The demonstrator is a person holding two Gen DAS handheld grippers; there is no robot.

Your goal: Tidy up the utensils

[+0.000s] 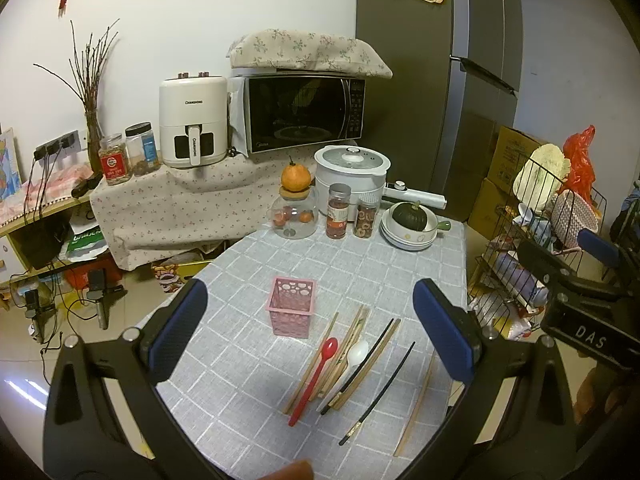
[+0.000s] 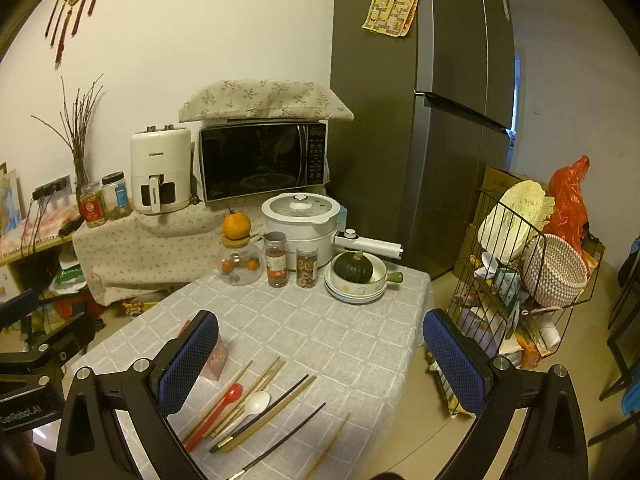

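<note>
Chopsticks (image 1: 362, 356) lengthwise, tips away

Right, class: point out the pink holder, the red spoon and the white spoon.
pink holder (image 1: 291, 307), left wrist view, front wall.
red spoon (image 1: 329, 349), left wrist view, bowl.
white spoon (image 2: 258, 402), right wrist view, bowl.

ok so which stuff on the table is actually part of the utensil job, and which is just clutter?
Job:
pink holder, upright, empty as far as visible
red spoon
white spoon
wooden chopsticks
black chopsticks
All lie loose beside the holder; both claws open, holding nothing.

Clutter:
cooker
glass jar with orange on top
two spice jars
squash in bowls
</note>
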